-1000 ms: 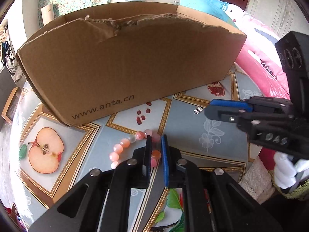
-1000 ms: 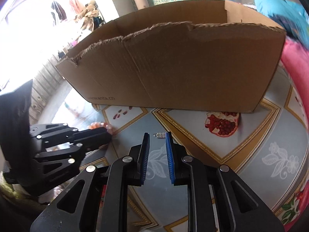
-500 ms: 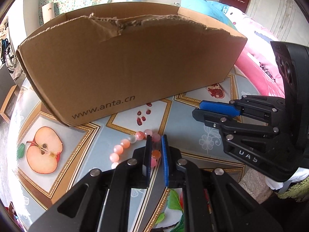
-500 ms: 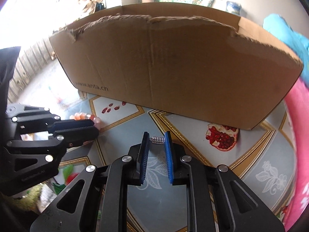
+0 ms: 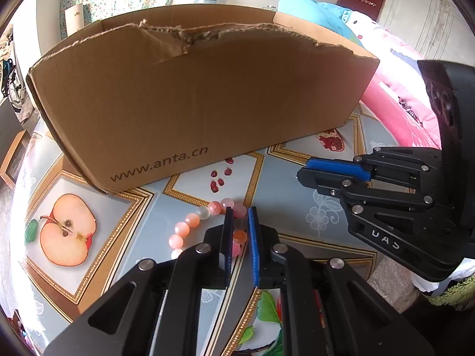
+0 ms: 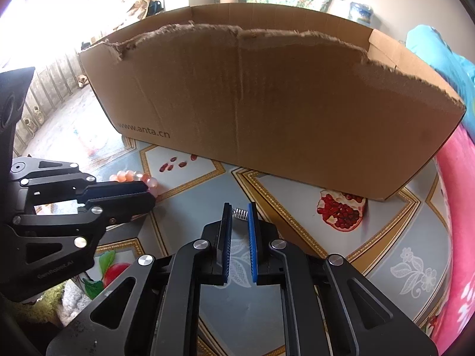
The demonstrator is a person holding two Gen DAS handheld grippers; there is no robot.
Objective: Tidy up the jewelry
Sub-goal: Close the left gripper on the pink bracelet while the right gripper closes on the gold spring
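Note:
A pink bead bracelet point(image 5: 190, 225) lies on the fruit-print tablecloth in front of a brown cardboard box point(image 5: 196, 95). My left gripper point(image 5: 239, 216) is shut on the bracelet's right part, with beads between its blue pads. The bracelet also shows in the right wrist view point(image 6: 133, 176), partly behind the left gripper point(image 6: 148, 195). My right gripper point(image 6: 240, 213) has its pads narrowly apart around a small silver spring-like piece point(image 6: 241, 213) on the cloth. It also shows in the left wrist view point(image 5: 305, 172).
The box point(image 6: 267, 103) is open-topped with a torn front rim and stands just behind both grippers. Pink and blue bedding point(image 5: 394, 89) lies to the right. The round table edge point(image 5: 17, 207) curves on the left.
The right gripper has moved left and forward to the silver piece, closing around it. The left gripper has stayed shut on the bracelet.

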